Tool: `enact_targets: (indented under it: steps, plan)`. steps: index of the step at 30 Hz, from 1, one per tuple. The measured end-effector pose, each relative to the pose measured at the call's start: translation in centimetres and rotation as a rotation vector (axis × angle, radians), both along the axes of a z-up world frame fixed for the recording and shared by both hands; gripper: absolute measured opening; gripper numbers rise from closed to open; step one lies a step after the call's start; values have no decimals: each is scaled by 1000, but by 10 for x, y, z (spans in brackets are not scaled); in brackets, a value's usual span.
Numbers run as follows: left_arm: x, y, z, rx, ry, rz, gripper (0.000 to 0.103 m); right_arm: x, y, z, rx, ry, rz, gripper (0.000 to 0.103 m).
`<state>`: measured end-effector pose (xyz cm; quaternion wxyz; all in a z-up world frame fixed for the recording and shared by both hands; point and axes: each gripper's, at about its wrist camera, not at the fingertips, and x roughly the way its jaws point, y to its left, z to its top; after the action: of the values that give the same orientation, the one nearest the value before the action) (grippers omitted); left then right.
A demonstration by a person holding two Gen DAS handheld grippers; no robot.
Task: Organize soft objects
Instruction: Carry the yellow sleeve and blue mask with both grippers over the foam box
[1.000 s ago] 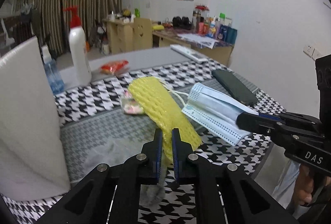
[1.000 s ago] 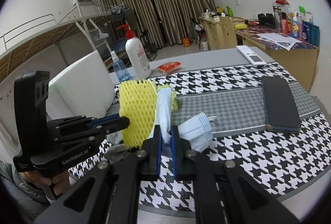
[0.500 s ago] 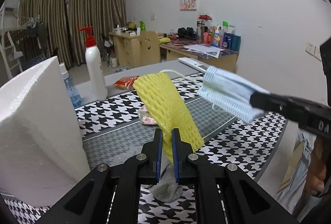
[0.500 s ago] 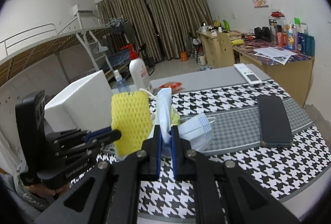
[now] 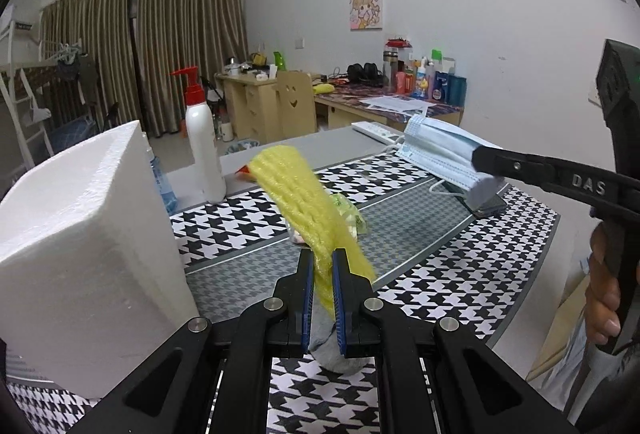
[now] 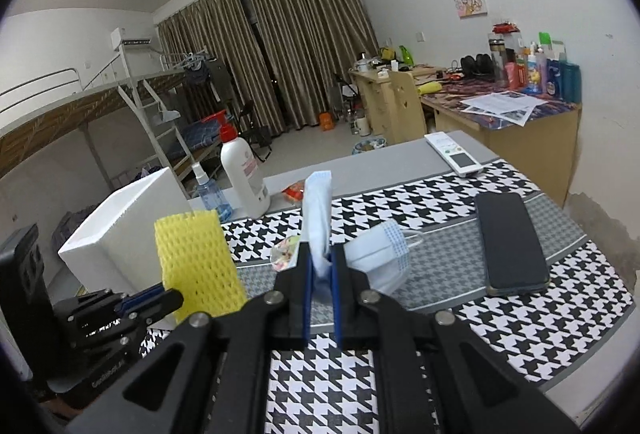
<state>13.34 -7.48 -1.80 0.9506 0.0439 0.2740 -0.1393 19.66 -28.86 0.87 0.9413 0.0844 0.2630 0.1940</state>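
Now | left claw (image 5: 323,270) clamped on net (image 5: 298,193) | right claw (image 6: 322,266) clamped on mask (image 6: 318,209) | houndstooth tabletop (image 6: 500,322) | curtains (image 6: 280,53) behind

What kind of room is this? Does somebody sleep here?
Probably a dorm bedroom, so yes: a metal loft bed with a ladder, long brown curtains, and a wooden desk crowded with bottles.

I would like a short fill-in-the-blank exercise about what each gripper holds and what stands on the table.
1. The left gripper is shut on the ______ foam net.
2. The right gripper holds a blue face ______.
3. The white pump bottle has a ______ pump top.
4. The black phone lies on the ______-patterned cloth.

Missing words: yellow; mask; red; houndstooth
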Motion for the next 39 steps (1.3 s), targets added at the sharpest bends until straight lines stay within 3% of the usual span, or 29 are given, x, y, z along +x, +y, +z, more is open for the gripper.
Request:
enact_targets:
  steps: [39]
  plan:
    - [-10, 43, 59, 4, -164, 94, 10, -13, 41, 33, -33, -106, 89, 11]
